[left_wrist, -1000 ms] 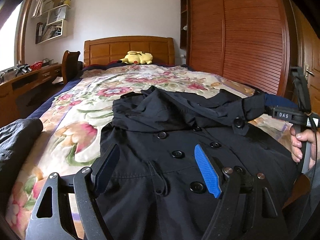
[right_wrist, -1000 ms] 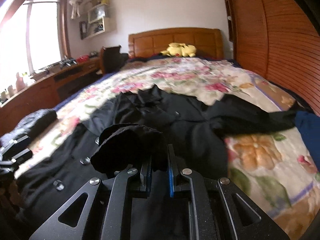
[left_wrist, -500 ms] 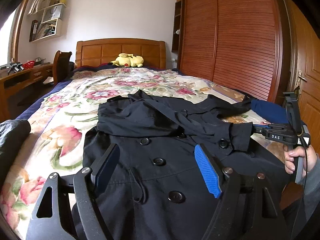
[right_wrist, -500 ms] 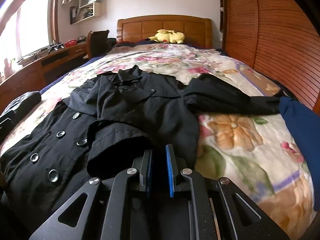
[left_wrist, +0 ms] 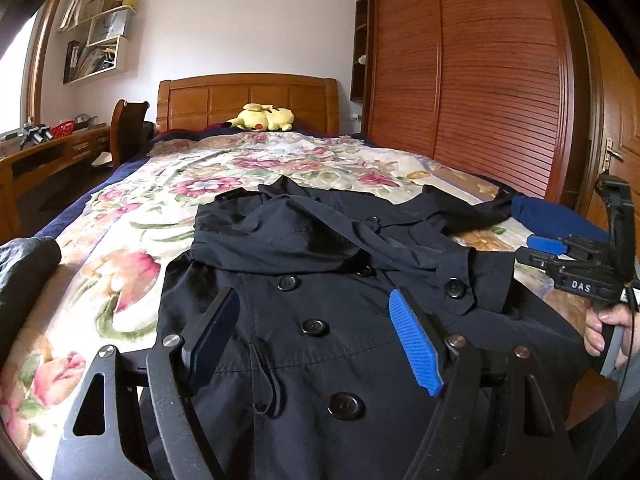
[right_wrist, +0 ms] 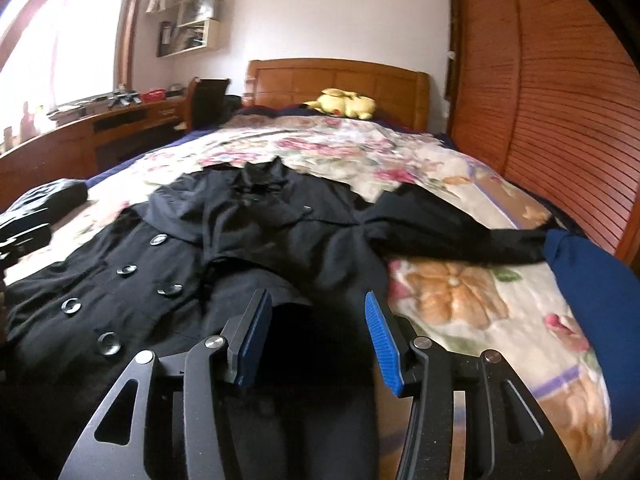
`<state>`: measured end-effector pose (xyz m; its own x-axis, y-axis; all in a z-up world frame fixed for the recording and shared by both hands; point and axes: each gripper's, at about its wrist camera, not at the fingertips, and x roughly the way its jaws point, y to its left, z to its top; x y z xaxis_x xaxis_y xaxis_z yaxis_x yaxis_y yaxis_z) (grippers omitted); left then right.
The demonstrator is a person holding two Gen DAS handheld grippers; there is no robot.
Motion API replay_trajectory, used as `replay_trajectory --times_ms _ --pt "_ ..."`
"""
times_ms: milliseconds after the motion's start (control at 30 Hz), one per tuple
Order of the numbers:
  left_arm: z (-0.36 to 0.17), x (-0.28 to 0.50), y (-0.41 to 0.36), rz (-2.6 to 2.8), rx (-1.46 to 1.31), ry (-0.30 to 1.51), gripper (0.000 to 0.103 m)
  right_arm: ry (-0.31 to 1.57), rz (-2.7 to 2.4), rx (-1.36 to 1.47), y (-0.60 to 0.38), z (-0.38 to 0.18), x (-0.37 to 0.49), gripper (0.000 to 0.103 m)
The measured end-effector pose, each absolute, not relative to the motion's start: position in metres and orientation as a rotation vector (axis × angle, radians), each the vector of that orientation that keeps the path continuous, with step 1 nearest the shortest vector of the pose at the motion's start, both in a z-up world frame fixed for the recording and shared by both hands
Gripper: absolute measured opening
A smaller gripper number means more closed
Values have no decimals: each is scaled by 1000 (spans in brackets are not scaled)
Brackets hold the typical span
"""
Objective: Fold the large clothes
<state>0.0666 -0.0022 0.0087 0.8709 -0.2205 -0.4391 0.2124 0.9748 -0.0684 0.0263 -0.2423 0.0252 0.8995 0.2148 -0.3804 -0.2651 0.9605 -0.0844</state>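
A black double-breasted coat [left_wrist: 320,264] lies front up on the floral bedspread [left_wrist: 132,240]. One sleeve is folded across its chest, and the cuff [left_wrist: 480,280] rests on the coat's front. The other sleeve [right_wrist: 460,236] stretches out to the right. My left gripper [left_wrist: 314,300] hovers open over the buttoned front and holds nothing. My right gripper [right_wrist: 316,300] is just behind the folded cuff with its jaws opening; the pads stand apart and press on no cloth. It also shows in the left wrist view as the right gripper [left_wrist: 548,248], held by a hand at the coat's right edge.
A dark blue garment [right_wrist: 592,300] lies at the bed's right edge and a black bundle [left_wrist: 24,268] at its left edge. A yellow plush toy [left_wrist: 264,118] sits by the headboard. The wooden wardrobe [left_wrist: 480,80] stands on the right, the desk [left_wrist: 48,152] on the left.
The right gripper was shut on the black sleeve cuff and has now opened, leaving the cuff lying on the coat's front. The left gripper stays open, and its view has shifted a little.
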Motion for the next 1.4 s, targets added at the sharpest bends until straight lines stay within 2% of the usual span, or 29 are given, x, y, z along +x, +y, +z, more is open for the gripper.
replay_trajectory --times_ms 433,667,833,867,967,1033,1400 --pt "5 68 -18 -253 38 484 78 445 395 -282 -196 8 23 51" --pt "4 67 -20 -258 46 493 78 572 344 -294 -203 -3 51 51" --pt "4 67 -20 -258 47 492 78 584 332 -269 -215 0 59 50" --pt "4 67 -20 -258 47 491 78 580 317 -274 -215 -1 59 47" --pt "4 67 -20 -252 51 489 78 565 293 -292 -209 -1 57 20" --pt "3 66 -19 -248 54 486 78 545 295 -282 -206 -1 51 10" --pt "2 66 -18 -239 60 487 78 314 282 17 -269 47 7 5"
